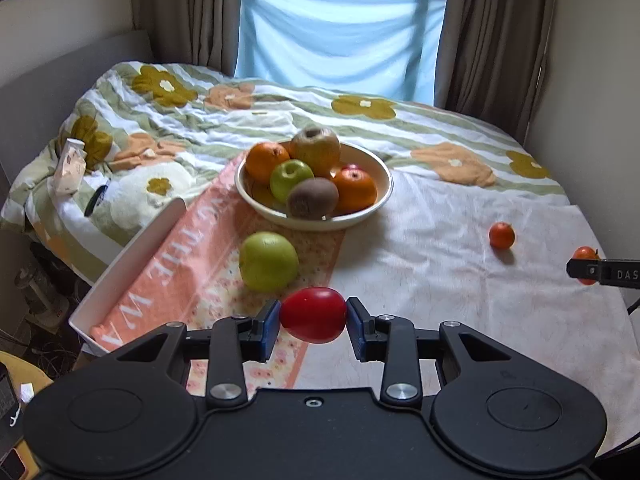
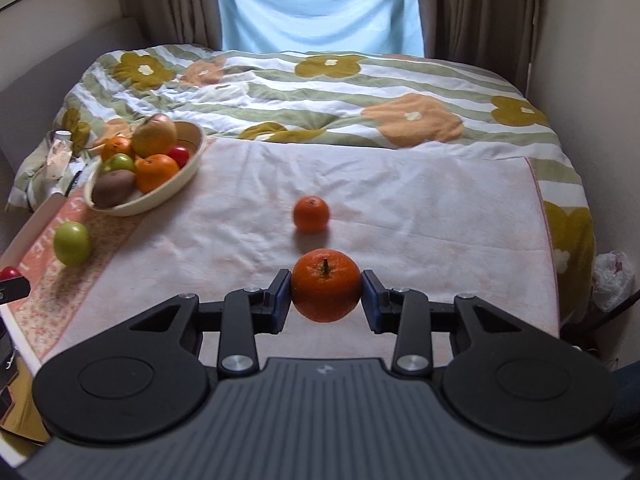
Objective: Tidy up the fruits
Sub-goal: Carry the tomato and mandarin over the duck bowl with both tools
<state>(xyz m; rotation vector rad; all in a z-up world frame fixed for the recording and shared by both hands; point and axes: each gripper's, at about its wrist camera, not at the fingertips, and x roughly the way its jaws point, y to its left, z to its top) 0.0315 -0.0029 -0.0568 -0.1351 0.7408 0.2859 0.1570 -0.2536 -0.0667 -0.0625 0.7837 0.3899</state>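
Note:
My left gripper (image 1: 313, 318) is shut on a red fruit (image 1: 313, 315), held above the patterned cloth. My right gripper (image 2: 326, 295) is shut on an orange mandarin (image 2: 326, 285) with its stem facing me; its tip also shows at the right edge of the left wrist view (image 1: 588, 268). A cream bowl (image 1: 376, 168) holds several fruits: oranges, a green apple, a kiwi, a brownish pear and a red one; it shows at upper left in the right wrist view (image 2: 192, 148). A loose green apple (image 1: 269, 261) lies in front of the bowl. A second small mandarin (image 2: 311, 214) lies on the white cloth.
The white cloth (image 2: 400, 208) covers a table pushed against a bed with a flowered quilt (image 2: 320, 92). A pink runner (image 1: 192, 248) and a white tray edge (image 1: 132, 256) are at the left. A window with blue fabric (image 1: 340, 40) and curtains are behind.

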